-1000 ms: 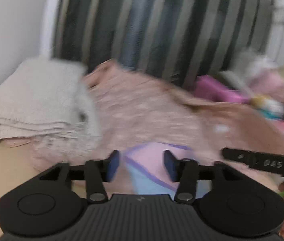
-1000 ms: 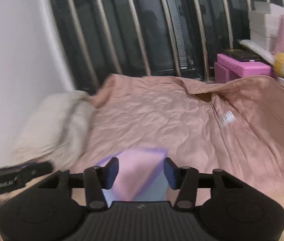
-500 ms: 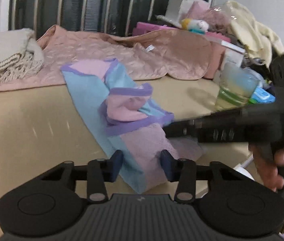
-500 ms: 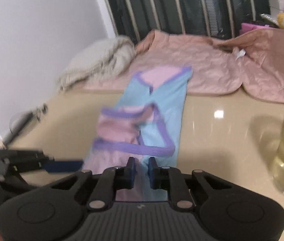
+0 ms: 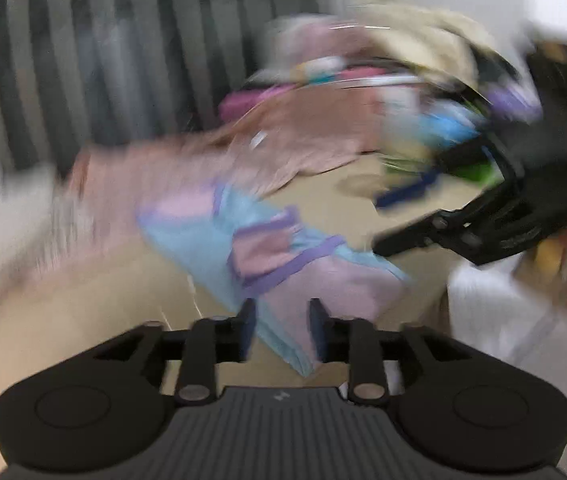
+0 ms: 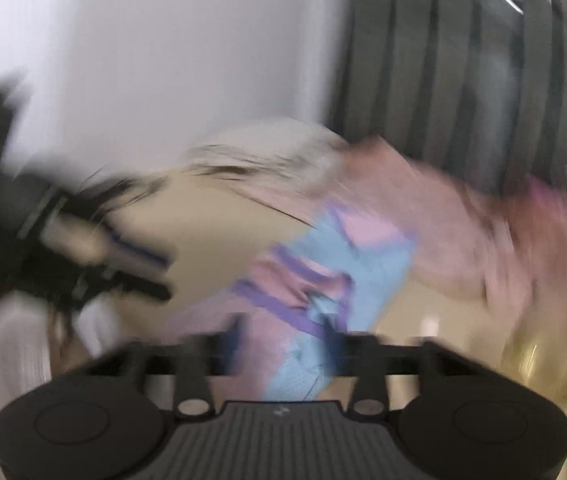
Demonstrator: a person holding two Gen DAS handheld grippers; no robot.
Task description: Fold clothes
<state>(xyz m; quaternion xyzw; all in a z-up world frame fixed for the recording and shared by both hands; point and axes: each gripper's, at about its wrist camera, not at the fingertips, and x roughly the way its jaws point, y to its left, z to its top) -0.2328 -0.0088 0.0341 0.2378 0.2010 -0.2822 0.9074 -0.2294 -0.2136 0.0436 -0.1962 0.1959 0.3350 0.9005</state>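
A blue and pink garment with purple trim [image 5: 267, 248] lies crumpled lengthwise on the beige table [image 5: 83, 320]. It also shows in the right wrist view [image 6: 323, 280]. Both views are motion-blurred. My left gripper [image 5: 281, 330] is open, its jaws above the garment's near end, holding nothing. My right gripper [image 6: 283, 344] is open over the garment's near end. The right gripper also shows at the right of the left wrist view [image 5: 403, 216], lifted off the cloth. The left gripper shows at the left of the right wrist view [image 6: 135, 272].
A pink quilted blanket [image 5: 291, 140] lies behind the garment. A folded cream knit [image 6: 267, 152] sits at the far left by the wall. Cluttered items and a glass [image 5: 423, 148] stand at the right. Dark vertical bars [image 5: 123, 60] back the table.
My right gripper has opened and let go of the garment's near end. Both grippers have lifted and swung away fast. The garment lies on the table as before.
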